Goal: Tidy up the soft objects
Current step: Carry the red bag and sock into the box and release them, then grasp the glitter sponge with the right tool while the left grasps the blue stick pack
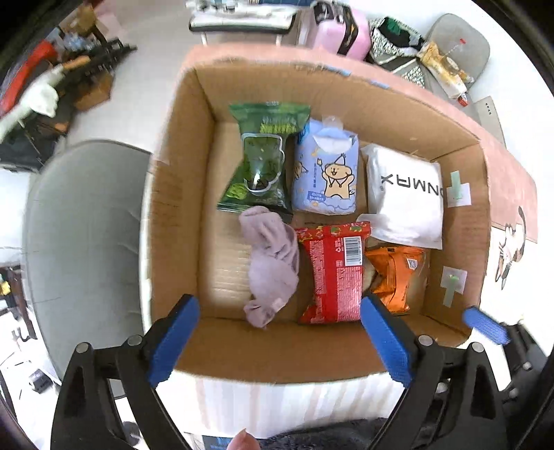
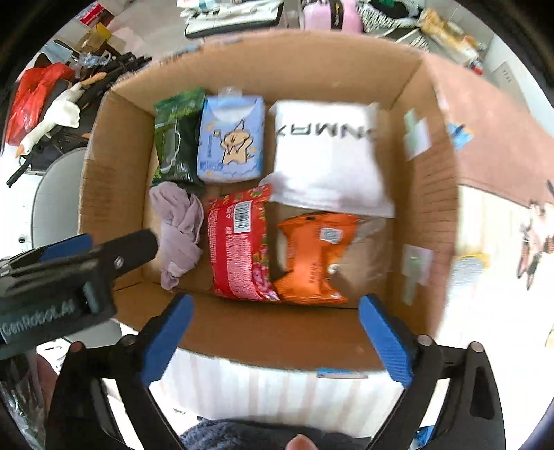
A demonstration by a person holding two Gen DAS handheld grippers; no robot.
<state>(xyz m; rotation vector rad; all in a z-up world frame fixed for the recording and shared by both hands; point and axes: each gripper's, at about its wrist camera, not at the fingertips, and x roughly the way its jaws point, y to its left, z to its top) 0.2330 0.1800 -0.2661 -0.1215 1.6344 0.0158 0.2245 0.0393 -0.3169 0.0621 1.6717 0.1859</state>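
An open cardboard box (image 1: pixel 187 173) (image 2: pixel 114 173) holds several soft items: a green snack bag (image 1: pixel 261 155) (image 2: pixel 176 138), a blue tissue pack (image 1: pixel 325 169) (image 2: pixel 230 142), a white pouch (image 1: pixel 405 194) (image 2: pixel 325 155), a mauve sock (image 1: pixel 271 263) (image 2: pixel 180 228), a red packet (image 1: pixel 334 273) (image 2: pixel 239 242) and an orange packet (image 1: pixel 394 277) (image 2: pixel 311 252). My left gripper (image 1: pixel 277 342) is open and empty above the box's near wall. My right gripper (image 2: pixel 275 341) is open and empty, also over the near wall. The left gripper's body (image 2: pixel 69 273) shows at the left in the right wrist view.
The box stands on a white and pink cloth (image 1: pixel 277 401) with a cat print (image 1: pixel 512 249). A grey chair (image 1: pixel 83 225) is left of the box. Clutter, a toy goose (image 2: pixel 52 117) and a pink case (image 1: pixel 342 31) lie on the floor beyond.
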